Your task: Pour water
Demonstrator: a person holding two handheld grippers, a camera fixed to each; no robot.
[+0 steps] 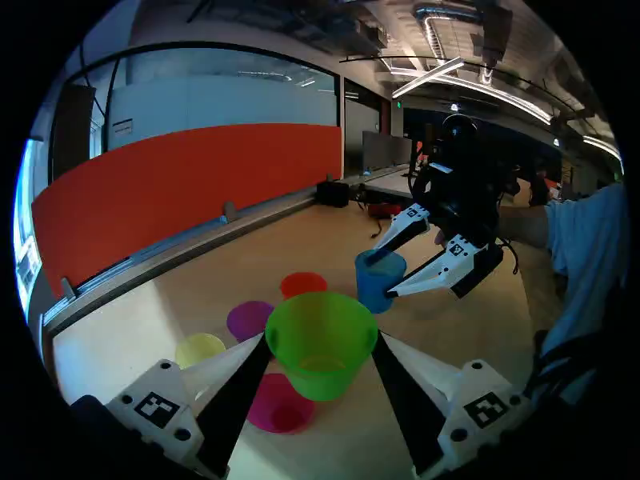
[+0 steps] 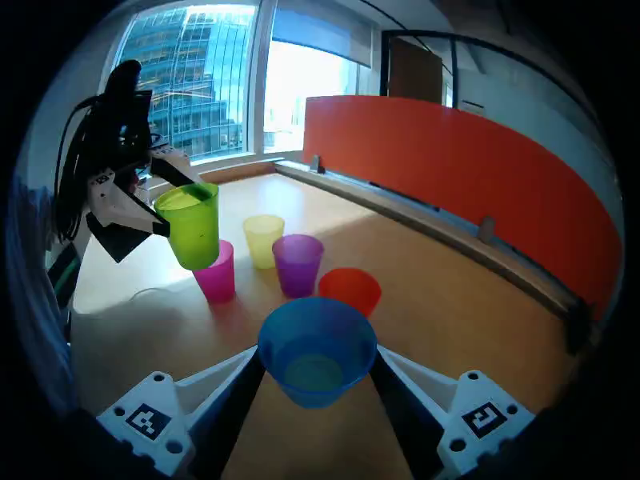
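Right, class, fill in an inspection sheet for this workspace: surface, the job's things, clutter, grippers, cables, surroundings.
Surface: pale wooden table.
Job's things: green cup and blue cup, both held above the table; contents unclear.
Clutter: yellow cup, purple cup, orange cup and pink cup stand grouped; dark items at the far end.
Grippers: left gripper shut on the green cup; right gripper shut on the blue cup.
Cables: black cables hang by the left gripper.
Surroundings: orange partition, windows.
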